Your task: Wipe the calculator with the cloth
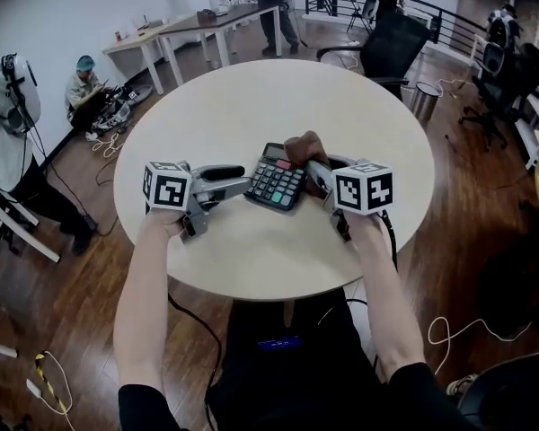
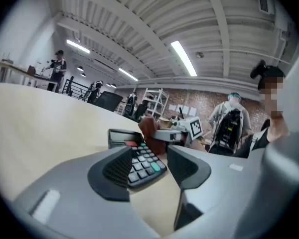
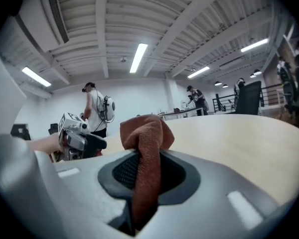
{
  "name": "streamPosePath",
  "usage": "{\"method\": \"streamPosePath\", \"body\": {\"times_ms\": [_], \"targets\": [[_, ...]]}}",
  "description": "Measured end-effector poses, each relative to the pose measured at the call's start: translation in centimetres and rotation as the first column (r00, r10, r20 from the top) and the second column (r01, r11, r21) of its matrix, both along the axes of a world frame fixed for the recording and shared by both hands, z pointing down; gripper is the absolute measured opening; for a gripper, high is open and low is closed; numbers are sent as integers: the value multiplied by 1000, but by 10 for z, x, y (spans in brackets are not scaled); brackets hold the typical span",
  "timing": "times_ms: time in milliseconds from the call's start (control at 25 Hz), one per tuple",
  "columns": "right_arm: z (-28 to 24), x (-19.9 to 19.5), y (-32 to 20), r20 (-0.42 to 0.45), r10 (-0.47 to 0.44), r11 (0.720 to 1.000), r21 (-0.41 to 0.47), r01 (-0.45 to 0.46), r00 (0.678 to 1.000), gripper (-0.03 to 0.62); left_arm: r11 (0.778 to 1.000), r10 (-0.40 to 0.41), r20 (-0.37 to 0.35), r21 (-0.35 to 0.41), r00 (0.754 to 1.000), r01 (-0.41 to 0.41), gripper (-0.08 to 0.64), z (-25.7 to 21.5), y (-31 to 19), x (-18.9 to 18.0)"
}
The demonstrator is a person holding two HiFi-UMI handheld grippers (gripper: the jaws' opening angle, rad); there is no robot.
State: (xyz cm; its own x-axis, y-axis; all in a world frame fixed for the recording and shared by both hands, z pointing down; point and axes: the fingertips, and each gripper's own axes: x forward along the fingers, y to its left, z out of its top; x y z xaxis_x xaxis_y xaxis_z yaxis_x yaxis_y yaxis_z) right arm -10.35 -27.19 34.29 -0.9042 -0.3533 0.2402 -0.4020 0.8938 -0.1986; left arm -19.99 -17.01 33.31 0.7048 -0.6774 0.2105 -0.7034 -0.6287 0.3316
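A dark calculator (image 1: 274, 182) (image 2: 139, 158) with grey keys lies near the middle of the round cream table (image 1: 251, 259). My left gripper (image 1: 242, 182) (image 2: 149, 171) comes in from its left, jaws open. The calculator's near end sits right at the fingertips, and I see no pad pressing on it. My right gripper (image 1: 313, 171) (image 3: 147, 176) is shut on a brown cloth (image 1: 304, 146) (image 3: 144, 131). The cloth bunches up above the jaws, over the calculator's right edge. In the left gripper view the cloth (image 2: 148, 128) hangs just behind the calculator.
A black office chair (image 1: 391, 43) and a small metal bin (image 1: 424, 99) stand beyond the table's far right. Long white tables (image 1: 207, 25) are at the back, with people standing near them. A person (image 1: 85, 83) crouches on the wooden floor at left, among cables.
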Motion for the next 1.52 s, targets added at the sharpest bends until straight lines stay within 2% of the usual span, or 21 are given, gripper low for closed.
{"method": "streamPosePath", "body": {"times_ms": [40,80,160,240,360,480,560,720,800,960,1080,1160,1280,1360,1520], "targets": [[1,3,-7,1,45,999,-20,-45,999,67,1000,-6,-12,-10,1000,6,232,0,-8,-1],[3,7,-15,-16,95,995,-31,-96,995,67,1000,8,6,-30,1000,-8,232,3,-14,3],[6,13,-30,-63,175,984,-32,-177,983,67,995,54,84,-86,995,-47,232,12,-26,17],[7,8,-39,-93,200,979,-33,-203,975,67,989,97,126,-124,987,-81,232,17,-33,31],[11,-13,-33,-115,146,986,-58,-153,983,67,982,154,126,-131,980,-137,225,17,-25,49],[10,-32,-17,-99,54,994,-89,-63,994,67,982,169,94,-107,981,-159,218,12,-6,62],[9,-38,-11,-99,14,995,-94,-24,995,67,988,138,83,-86,987,-131,216,9,3,65],[6,-51,-2,-61,-25,990,-143,16,998,67,998,30,16,-57,999,-29,216,2,6,35],[6,-52,-1,-38,-30,985,-171,23,999,67,999,1,-11,-49,1000,-2,216,0,4,29],[4,-64,4,-22,-48,980,-197,43,999,67,999,-26,-13,-45,1000,25,216,-1,1,23],[1,-55,4,16,-46,975,-218,49,999,67,998,-49,-6,-37,999,48,215,-2,0,22],[-5,-39,7,76,-40,970,-238,57,996,67,996,-92,0,-7,996,92,216,-4,4,17],[-13,-19,14,184,-43,960,-264,91,982,67,980,-182,-69,67,981,187,215,-15,14,5],[-15,-13,15,189,-53,960,-262,102,981,67,973,-204,-111,85,973,214,215,-20,20,5],[-28,-10,22,206,-84,957,-254,137,975,67,963,-240,-149,85,959,254,215,-23,31,8]]}}
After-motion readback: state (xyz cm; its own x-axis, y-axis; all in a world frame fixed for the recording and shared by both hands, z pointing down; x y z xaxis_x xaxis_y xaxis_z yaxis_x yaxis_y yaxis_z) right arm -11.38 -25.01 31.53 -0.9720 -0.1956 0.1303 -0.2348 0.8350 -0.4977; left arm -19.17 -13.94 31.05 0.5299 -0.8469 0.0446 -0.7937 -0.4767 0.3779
